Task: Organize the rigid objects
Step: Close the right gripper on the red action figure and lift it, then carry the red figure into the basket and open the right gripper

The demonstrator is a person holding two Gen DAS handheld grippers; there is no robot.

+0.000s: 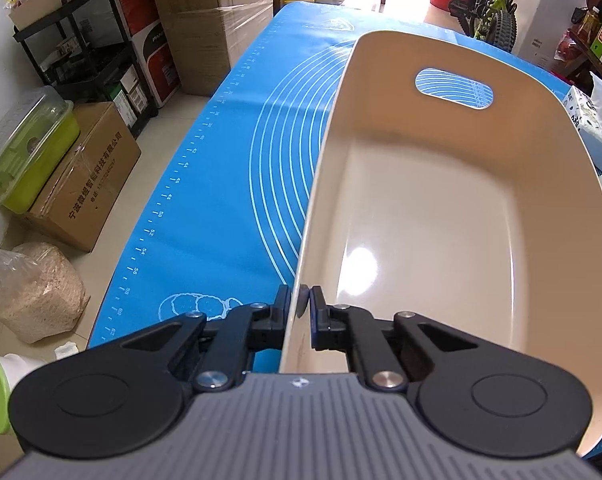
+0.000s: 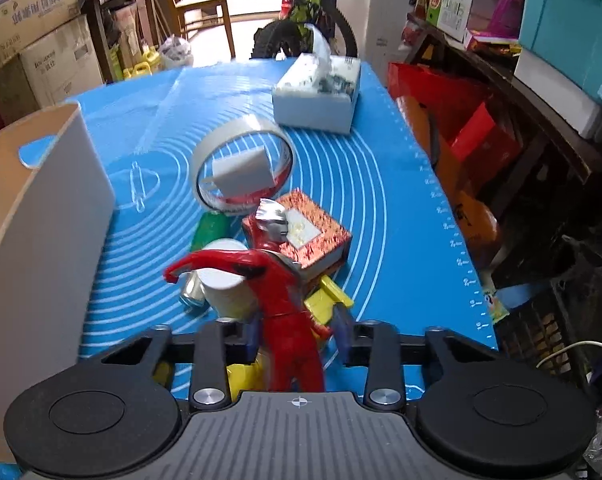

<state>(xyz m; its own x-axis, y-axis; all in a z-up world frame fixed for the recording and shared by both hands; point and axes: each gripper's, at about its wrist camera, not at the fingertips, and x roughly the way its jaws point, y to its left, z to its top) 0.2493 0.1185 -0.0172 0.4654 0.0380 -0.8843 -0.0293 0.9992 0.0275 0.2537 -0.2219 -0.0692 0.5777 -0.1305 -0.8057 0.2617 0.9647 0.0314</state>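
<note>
Clutter lies heaped on a blue baking mat (image 2: 381,184) that covers the surface, just ahead of the right gripper (image 2: 297,340). Its jaws stand on either side of the legs of a red and silver hero figure (image 2: 281,280); the fingers are blurred, so whether the pads press on the legs cannot be told. The figure leans forward over the pile with one arm stretched out to the left of the view. Under and around it lie a white round container (image 2: 225,280), a green bottle (image 2: 209,228), a red patterned box (image 2: 313,236) and a yellow toy (image 2: 325,300). Beyond these a roll of clear tape (image 2: 241,136) stands tilted on its edge with a white block (image 2: 241,176) showing through its ring. Farther back, near the far right corner of the mat, sits a tissue box (image 2: 317,96).

To the left of the pile stands a cream plastic bin (image 1: 441,216), well apart from the tissue box. The left gripper (image 1: 301,304) has its jaws clamped together on the bin's left wall near the near corner, one finger outside the rim and one inside. The bin has a rounded handle slot (image 1: 453,88) in its far wall, and the mat's white rings show through it. In the left wrist view the bin's bare glossy floor catches the light.
</note>
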